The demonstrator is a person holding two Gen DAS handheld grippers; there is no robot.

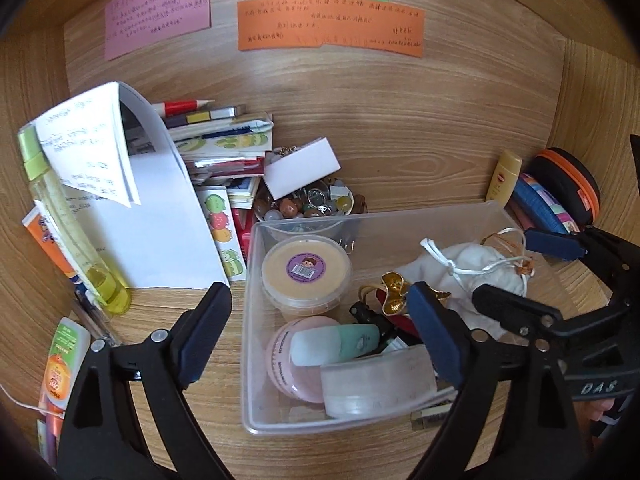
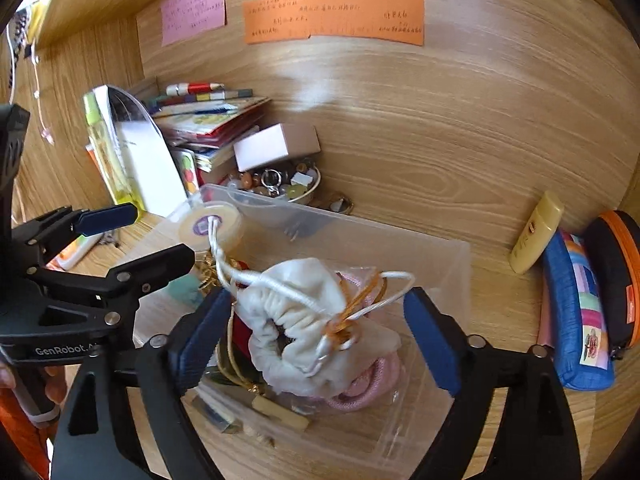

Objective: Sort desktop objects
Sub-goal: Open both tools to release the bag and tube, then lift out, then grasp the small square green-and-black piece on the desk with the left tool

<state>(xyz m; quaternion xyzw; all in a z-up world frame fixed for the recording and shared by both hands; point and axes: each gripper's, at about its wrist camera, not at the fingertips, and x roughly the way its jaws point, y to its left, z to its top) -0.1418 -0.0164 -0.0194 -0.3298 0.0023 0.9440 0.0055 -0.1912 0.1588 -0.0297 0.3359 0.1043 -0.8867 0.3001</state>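
Over the clear bin (image 2: 456,256), the right gripper (image 2: 320,340) is hanging with its jaws spread wide; the white pouch (image 2: 304,312) is lying between the pads, touched by neither, resting on a pink cord and other bits in the bin's right half. The left gripper (image 1: 320,336) is also standing spread, one finger outside the bin's left wall, the other over the inside, pinching nothing.

Risk, as I judge it: the pouch's white drawstring (image 2: 224,256) is looping up toward the round tub (image 2: 212,222) and near the left gripper's finger, so a withdrawing pad could be snagging it and dragging the pouch back out. The two grippers are crowding each other over the bin, and a careless swing could be knocking them together or tipping the light bin.

Room is lying open on the right, between the bin and the yellow tube (image 2: 536,232), and near the front. The far-left is packed with papers (image 1: 160,216) and a bowl of beads (image 1: 312,204), leaving little clearance.
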